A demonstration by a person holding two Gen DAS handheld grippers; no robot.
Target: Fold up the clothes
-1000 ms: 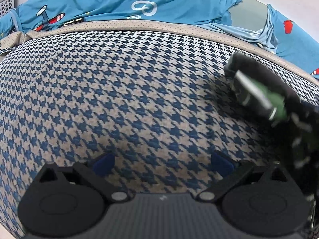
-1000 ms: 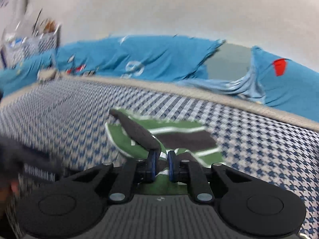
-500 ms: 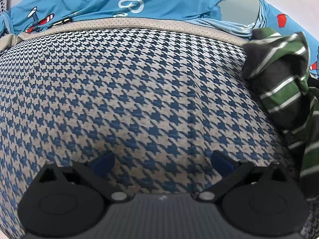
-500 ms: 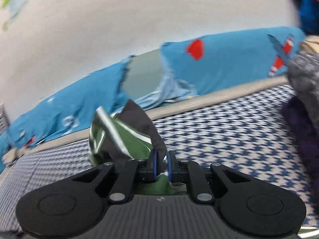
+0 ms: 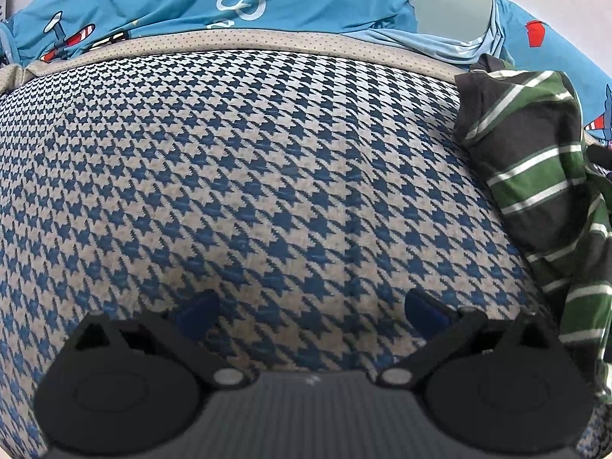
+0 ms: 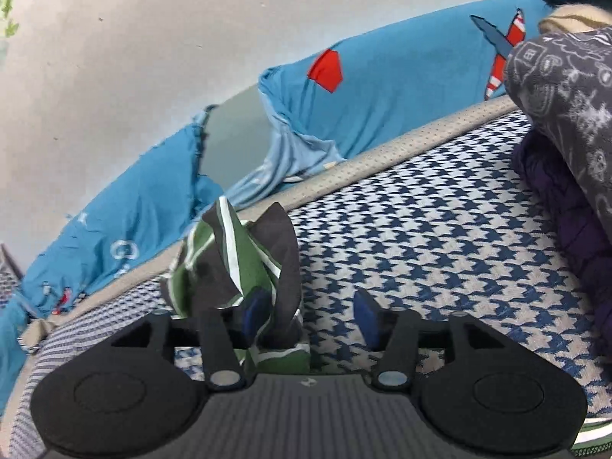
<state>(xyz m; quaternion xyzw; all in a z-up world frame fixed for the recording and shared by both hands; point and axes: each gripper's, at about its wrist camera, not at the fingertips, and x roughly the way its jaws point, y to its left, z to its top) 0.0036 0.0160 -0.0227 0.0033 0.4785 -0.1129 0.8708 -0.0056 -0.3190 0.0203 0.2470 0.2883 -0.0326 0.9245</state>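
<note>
Both tongs spread, right tongs (image 6: 311, 315) beside striped garment (image 6: 244, 264), houndstooth mattress (image 5: 267, 176)

The left gripper (image 5: 311, 311) is hovering wide open over the houndstooth mattress (image 5: 248, 176); a striped garment (image 5: 535, 191) is lying along its right edge.

A houndstooth-patterned mattress (image 5: 267, 176) in blue and beige fills the foreground, edged by a perforated beige border (image 5: 267, 40). Behind its far edge lies a blue airplane-print sheet (image 6: 401, 72), against a plain white wall (image 6: 191, 38).
</note>
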